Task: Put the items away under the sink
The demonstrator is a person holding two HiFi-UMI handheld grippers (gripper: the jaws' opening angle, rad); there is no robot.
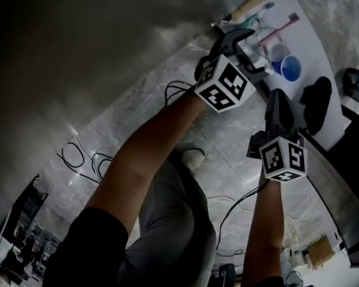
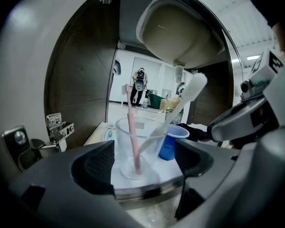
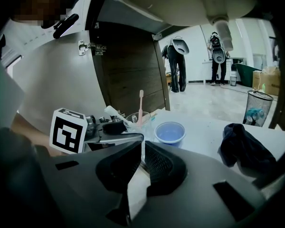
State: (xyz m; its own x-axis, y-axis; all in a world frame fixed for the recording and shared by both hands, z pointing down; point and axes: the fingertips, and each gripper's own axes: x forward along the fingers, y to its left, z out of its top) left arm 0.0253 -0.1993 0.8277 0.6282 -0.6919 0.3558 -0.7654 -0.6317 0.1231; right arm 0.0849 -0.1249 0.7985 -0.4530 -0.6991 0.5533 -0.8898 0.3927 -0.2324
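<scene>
A clear glass (image 2: 141,148) holding a pink toothbrush (image 2: 130,120) and a white toothbrush (image 2: 187,96) stands on the white shelf (image 3: 204,132) inside the cabinet under the sink. My left gripper (image 2: 142,167) is open, its jaws on either side of the glass without touching it. A blue cup (image 2: 173,141) stands just behind the glass. In the head view the left gripper (image 1: 254,52) reaches onto the shelf by the pink toothbrush (image 1: 278,28) and the blue cup (image 1: 290,69). My right gripper (image 3: 143,151) is shut and holds nothing; it hovers at the shelf's front (image 1: 279,100).
A dark cloth (image 3: 244,146) lies on the shelf's right side. A teal toothbrush (image 1: 257,15) and a tube (image 1: 251,3) lie at its far end. The sink basin (image 2: 180,27) hangs overhead. Door hinges (image 2: 57,125) stick out on the left wall. Cables (image 1: 84,157) trail on the floor.
</scene>
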